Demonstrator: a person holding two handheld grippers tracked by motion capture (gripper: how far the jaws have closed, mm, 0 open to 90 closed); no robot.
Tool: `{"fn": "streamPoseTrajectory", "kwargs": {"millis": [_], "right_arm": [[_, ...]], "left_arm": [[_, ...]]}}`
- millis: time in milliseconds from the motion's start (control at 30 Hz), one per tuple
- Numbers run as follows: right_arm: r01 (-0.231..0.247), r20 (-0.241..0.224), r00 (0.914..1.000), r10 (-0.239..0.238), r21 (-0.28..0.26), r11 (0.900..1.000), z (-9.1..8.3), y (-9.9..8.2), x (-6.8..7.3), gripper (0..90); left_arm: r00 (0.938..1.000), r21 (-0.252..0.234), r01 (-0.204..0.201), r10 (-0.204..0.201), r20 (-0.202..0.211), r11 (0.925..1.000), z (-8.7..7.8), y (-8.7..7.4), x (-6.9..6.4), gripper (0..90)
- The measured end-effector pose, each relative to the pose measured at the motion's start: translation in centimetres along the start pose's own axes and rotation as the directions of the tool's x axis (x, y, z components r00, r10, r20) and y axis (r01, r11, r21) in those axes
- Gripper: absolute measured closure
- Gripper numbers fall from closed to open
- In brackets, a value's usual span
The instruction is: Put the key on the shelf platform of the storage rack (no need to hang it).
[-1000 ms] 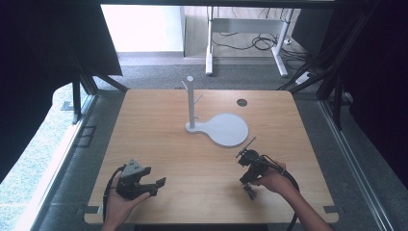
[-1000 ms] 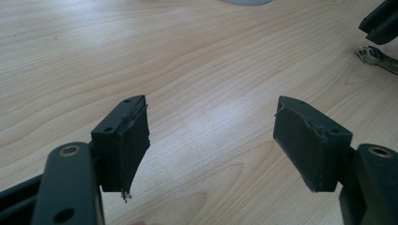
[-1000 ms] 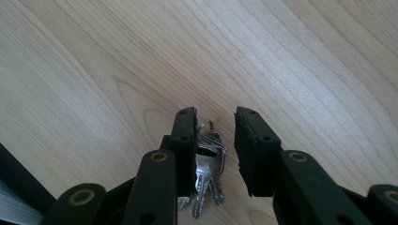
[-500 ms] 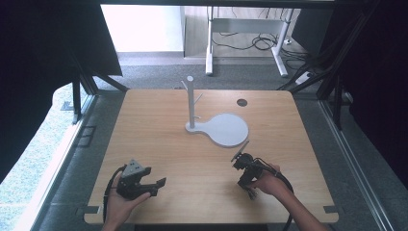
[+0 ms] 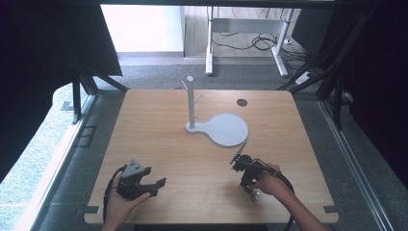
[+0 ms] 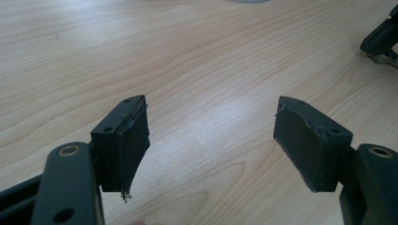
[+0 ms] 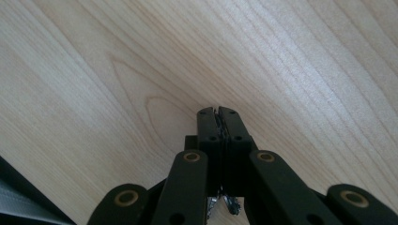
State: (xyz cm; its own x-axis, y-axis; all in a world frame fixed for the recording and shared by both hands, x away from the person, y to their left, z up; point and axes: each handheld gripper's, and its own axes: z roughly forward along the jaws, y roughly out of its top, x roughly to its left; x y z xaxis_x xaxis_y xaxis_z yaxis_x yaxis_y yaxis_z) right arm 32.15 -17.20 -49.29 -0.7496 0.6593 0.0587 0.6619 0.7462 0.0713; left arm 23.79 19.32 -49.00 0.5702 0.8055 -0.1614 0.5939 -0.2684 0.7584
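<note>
On the lower left of the high view I have the left gripper (image 5: 153, 185) resting low over the pale wooden table (image 5: 159, 139), its jaws spread wide with nothing between them; in the left gripper view the two black pads (image 6: 126, 140) frame only bare wood grain. Moving right, the white stand with an upright peg post and a round flat base plate (image 5: 223, 129) sits in the middle of the frame, well apart from that gripper and up and to the right of it. Its long axis is the vertical post (image 5: 191, 103), with the disc spreading to the right of the post's foot. Further right, in the lower right of the frame, the right gripper (image 5: 236, 160) has just been closing, and its jaws now meet flat against each other with nothing caught between them, as the right gripper view (image 7: 218, 112) shows. This one is clearly the nearer of the two: its tips point up the frame toward the disc's near rim, which lies just beyond them. I judge any reach to the stand falls to the right hand, and its jaws must open first.
</note>
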Motion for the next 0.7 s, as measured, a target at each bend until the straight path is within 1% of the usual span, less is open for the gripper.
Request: {"fn": "streamPoseTrajectory", "kwargs": {"millis": [33,67,200,233,333,400,533,567,633,700], "right_arm": [[0.004,0.010,0.9999,-0.004,0.000,1.0000,-0.1,0.0,0.0,89.4],[-0.001,0.004,1.0000,0.001,-0.009,1.0000,-0.1,-0.1,-0.1,89.5],[-0.008,-0.004,1.0000,0.008,0.000,1.0000,-0.5,-0.2,-0.3,89.5],[-0.006,-0.003,1.0000,0.006,0.002,1.0000,-0.8,-0.4,-0.4,89.6],[-0.007,-0.021,0.9998,0.007,-0.005,1.0000,-1.5,-0.6,-0.5,89.6],[-0.008,-0.020,0.9998,0.008,-0.008,0.9999,-1.7,-0.6,-0.5,89.6],[-0.010,-0.026,0.9996,0.009,-0.024,0.9997,-3.1,-0.7,-0.8,89.7],[-0.010,-0.026,0.9996,0.009,-0.024,0.9997,-3.1,-0.7,-0.8,89.7],[-0.015,-0.027,0.9995,0.013,-0.049,0.9987,-3.7,-1.0,-1.1,89.8],[-0.022,-0.027,0.9994,0.021,-0.045,0.9987,-4.0,-1.2,-1.3,89.8]], "left_arm": [[1.0000,-0.003,0.003,-0.003,-0.006,1.0000,0.0,0.0,0.0,27.0],[1.0000,-0.005,0.004,-0.004,-0.007,1.0000,0.0,0.0,0.0,26.9],[0.9999,-0.009,0.004,-0.004,-0.011,1.0000,-0.1,0.0,0.1,26.6],[0.9999,-0.010,0.005,-0.006,-0.012,0.9999,-0.1,0.0,0.1,26.7],[0.9999,-0.011,0.007,-0.007,-0.012,0.9999,-0.1,0.0,0.1,26.6],[0.9999,-0.011,0.004,-0.004,-0.012,0.9999,-0.1,0.0,0.1,26.7],[0.9999,-0.018,0.008,-0.008,-0.010,0.9998,-0.2,0.1,0.0,26.6],[0.9999,-0.019,0.006,-0.007,-0.011,0.9998,-0.2,0.1,0.1,26.6],[0.9999,-0.022,0.010,-0.010,-0.013,0.9997,-0.3,0.1,0.2,26.6],[0.9998,-0.023,0.011,-0.011,-0.013,0.9997,-0.4,0.1,0.2,26.7]]}}
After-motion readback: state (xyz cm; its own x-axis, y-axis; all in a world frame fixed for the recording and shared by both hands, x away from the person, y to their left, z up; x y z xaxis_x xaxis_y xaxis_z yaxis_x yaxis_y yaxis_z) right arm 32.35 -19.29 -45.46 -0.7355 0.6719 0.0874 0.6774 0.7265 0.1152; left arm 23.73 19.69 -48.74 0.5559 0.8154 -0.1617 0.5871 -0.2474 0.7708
